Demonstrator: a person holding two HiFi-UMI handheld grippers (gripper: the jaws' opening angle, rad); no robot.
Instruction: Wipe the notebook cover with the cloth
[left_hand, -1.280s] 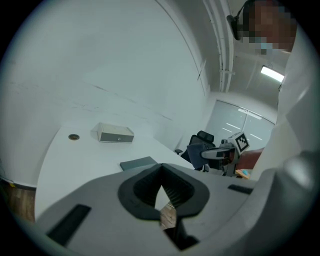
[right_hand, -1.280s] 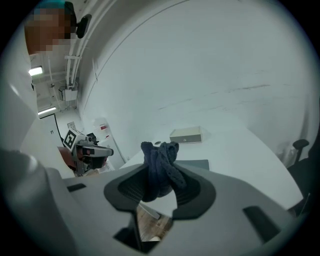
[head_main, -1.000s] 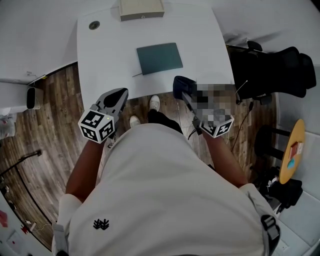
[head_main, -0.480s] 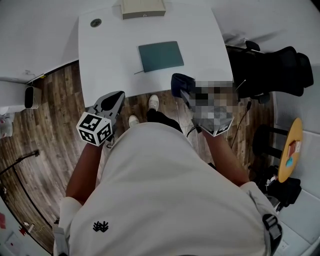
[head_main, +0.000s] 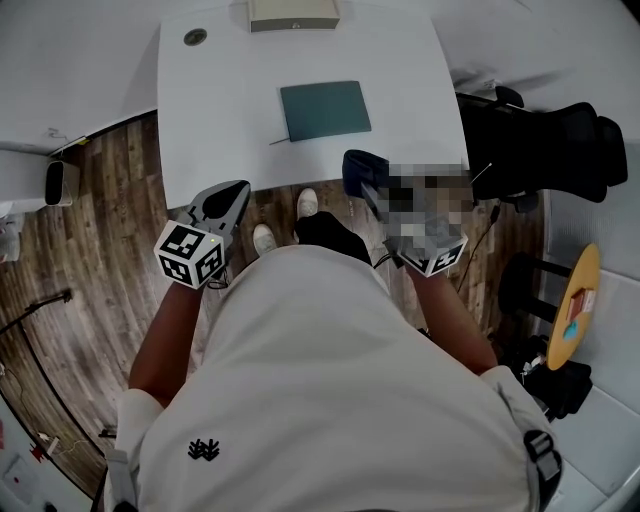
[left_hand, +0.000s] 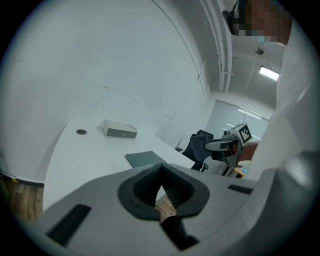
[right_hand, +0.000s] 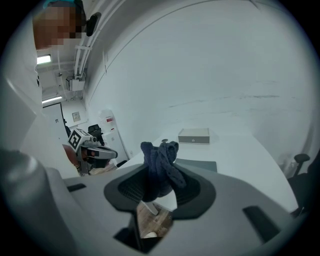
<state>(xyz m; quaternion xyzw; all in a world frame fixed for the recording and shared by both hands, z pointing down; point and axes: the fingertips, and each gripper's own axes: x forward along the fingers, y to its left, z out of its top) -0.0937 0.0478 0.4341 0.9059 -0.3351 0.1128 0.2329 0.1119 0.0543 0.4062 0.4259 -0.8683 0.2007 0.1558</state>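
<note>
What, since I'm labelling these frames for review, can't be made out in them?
Right claw: a mosaic patch covers most of it in the head view.
Notebook: the cloth hides part of it in the right gripper view.
Box: cut off by the head view's top edge.
Round thing near the table's far corner: too small to identify in any view.

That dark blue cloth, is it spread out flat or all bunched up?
Bunched up: the cloth stands as a crumpled wad pinched between the jaws of the right gripper, with no part laid out flat.
</note>
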